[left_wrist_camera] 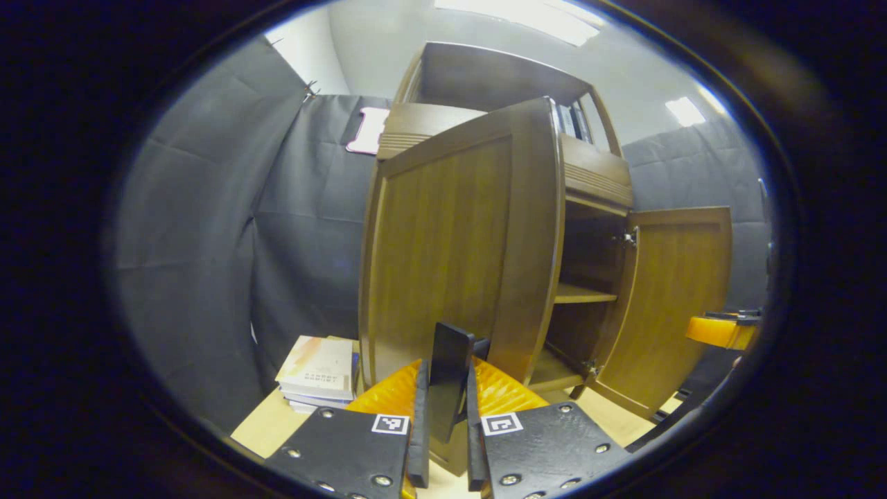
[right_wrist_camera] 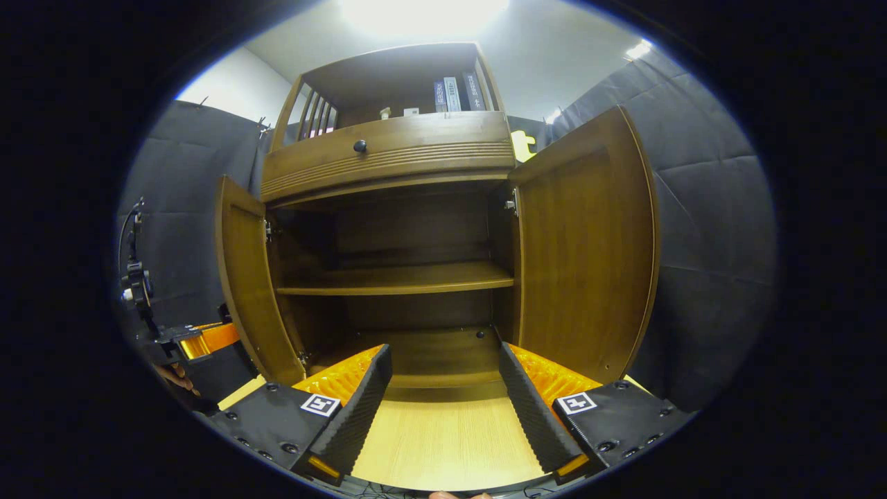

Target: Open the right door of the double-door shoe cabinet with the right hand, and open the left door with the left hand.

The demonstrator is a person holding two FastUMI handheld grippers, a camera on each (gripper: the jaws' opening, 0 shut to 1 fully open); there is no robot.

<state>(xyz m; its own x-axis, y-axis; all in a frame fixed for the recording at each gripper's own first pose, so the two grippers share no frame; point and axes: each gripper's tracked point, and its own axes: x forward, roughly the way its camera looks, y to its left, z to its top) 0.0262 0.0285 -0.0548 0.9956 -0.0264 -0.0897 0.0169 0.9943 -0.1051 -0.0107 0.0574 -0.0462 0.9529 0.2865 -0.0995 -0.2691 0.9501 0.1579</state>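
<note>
My left gripper (left_wrist_camera: 447,416) pinches the left door (left_wrist_camera: 450,242) handle (left_wrist_camera: 447,381), seemingly firmly; I should swing it wider along its arc. My right gripper (right_wrist_camera: 443,402) gapes, holding nothing.

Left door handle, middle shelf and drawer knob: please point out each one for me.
Left door handle (left_wrist_camera: 449,378), left gripper view: its dark flat face.
Middle shelf (right_wrist_camera: 402,278), right gripper view: its front top surface.
Drawer knob (right_wrist_camera: 359,146), right gripper view: its round head.

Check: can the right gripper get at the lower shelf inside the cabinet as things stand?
Probably yes. Both doors, right door and left door, stand swung open, and the right gripper, jaws apart, faces the shelf with nothing in between.
</note>
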